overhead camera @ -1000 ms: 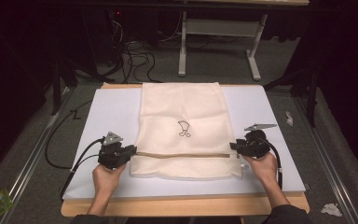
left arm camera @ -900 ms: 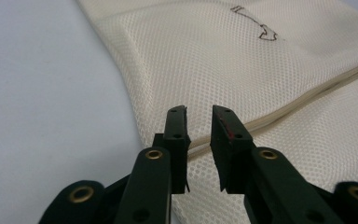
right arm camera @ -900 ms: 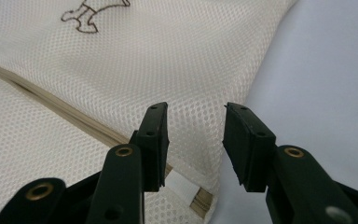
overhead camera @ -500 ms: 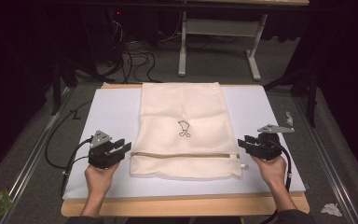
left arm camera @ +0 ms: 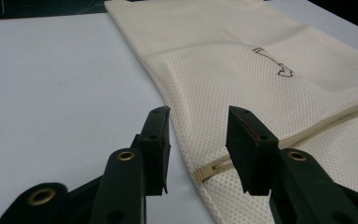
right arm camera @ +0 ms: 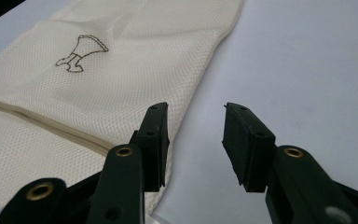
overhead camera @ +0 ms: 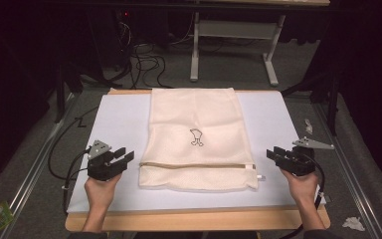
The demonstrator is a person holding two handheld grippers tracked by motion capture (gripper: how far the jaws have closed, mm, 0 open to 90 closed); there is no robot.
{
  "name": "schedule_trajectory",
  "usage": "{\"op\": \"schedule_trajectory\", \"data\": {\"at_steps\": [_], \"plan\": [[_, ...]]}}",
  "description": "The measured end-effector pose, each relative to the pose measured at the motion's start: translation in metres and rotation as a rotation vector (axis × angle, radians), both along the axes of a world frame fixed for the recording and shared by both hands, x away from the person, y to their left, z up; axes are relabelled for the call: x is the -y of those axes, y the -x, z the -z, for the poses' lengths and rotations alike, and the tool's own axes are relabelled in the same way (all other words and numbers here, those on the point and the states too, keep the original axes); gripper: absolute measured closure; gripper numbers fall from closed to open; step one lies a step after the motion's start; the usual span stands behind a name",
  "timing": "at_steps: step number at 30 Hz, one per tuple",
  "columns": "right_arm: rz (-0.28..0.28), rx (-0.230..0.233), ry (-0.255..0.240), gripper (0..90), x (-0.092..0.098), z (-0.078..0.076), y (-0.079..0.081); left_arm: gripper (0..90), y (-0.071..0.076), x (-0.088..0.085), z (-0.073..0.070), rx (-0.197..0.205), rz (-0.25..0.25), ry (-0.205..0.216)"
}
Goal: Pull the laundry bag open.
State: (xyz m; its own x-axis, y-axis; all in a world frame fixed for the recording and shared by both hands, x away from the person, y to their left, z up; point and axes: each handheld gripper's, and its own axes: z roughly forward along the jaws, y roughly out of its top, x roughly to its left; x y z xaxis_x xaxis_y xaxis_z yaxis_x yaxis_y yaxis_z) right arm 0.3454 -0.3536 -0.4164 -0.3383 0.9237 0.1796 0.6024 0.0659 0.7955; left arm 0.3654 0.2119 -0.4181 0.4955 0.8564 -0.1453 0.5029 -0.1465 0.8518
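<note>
Bag first: from the high view I see a cream mesh bag (overhead camera: 195, 134) lying flat on the white mat (overhead camera: 114, 119), its long side running away from me. A zipper (overhead camera: 196, 165) crosses it near my end, side to side. My left gripper (overhead camera: 124, 158) sits just off the bag's left edge. My right gripper (overhead camera: 273, 154) sits a bit off the right edge, near the little zipper pull (overhead camera: 261, 176). Both point in at the bag, one from each side, and neither touches it.

In the left gripper view, my jaws are wide apart and hold nothing. The bag's edge (left arm camera: 182, 126) runs right between them, and the zipper's end (left arm camera: 209, 169) is just in front of the right jaw.

In the right gripper view, these jaws are wide apart and empty too. The bag (right arm camera: 121, 70) lies off to the left, its edge near the left jaw, with bare mat (right arm camera: 298, 60) between the jaws.

I think the left gripper is nearer, so it needs the smaller push in
</note>
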Motion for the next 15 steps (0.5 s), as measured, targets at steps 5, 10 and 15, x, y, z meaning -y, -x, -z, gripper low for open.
{"op": "schedule_trajectory", "data": {"at_steps": [5,10,15], "plan": [[0.019,0.007,-0.017,61.2,0.007,0.005,0.002,58.4,-0.001,-0.004,0.003,-0.003,-0.018,-0.007],[0.036,0.006,-0.026,61.7,0.012,0.010,0.003,58.0,-0.001,-0.008,0.005,-0.011,-0.032,0.005],[0.051,-0.005,-0.035,61.7,0.016,0.016,0.004,57.4,-0.003,-0.011,0.011,-0.025,-0.047,0.009]]}}
